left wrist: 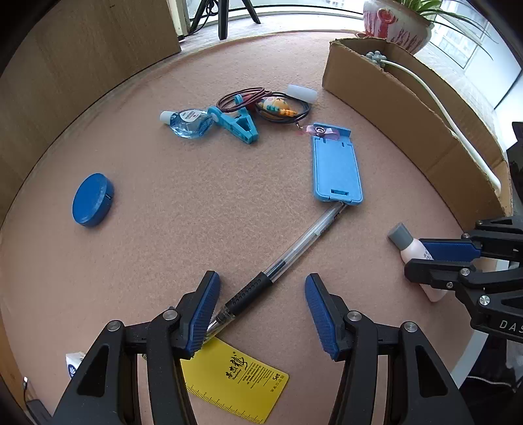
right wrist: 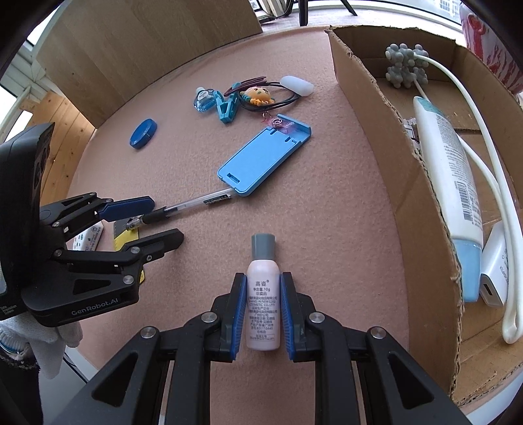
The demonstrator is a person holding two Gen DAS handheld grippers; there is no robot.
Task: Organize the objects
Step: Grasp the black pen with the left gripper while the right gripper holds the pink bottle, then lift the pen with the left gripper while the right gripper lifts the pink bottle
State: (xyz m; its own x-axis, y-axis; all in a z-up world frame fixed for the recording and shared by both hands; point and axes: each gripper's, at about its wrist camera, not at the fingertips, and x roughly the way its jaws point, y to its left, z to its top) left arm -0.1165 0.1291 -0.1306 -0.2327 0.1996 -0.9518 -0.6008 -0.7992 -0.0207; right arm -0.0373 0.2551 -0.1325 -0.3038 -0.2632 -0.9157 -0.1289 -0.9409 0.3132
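left tongs (left wrist: 261, 310): black frame, ribbed blue pads, silver screws | "GenRobot.AI" lettering | white knit glove (right wrist: 49, 340)

The pen (left wrist: 287, 251) lies between the phone stand (left wrist: 336, 166) and the card (left wrist: 238, 379), box (left wrist: 408, 111) rightward.

- Round table (left wrist: 183, 202), topped with pinkish-tan felt, white rim showing at the near edge.
- Light wood panels (left wrist: 81, 65) stand just behind the table on the far left.
- Windows (left wrist: 474, 49) run along the far side; flat daylight, soft shadows.
- Black tripod legs (left wrist: 225, 16) on the floor by the glass.
- Red-and-white ceramic planter (left wrist: 398, 26) with thin green leaves, far right, behind the table.
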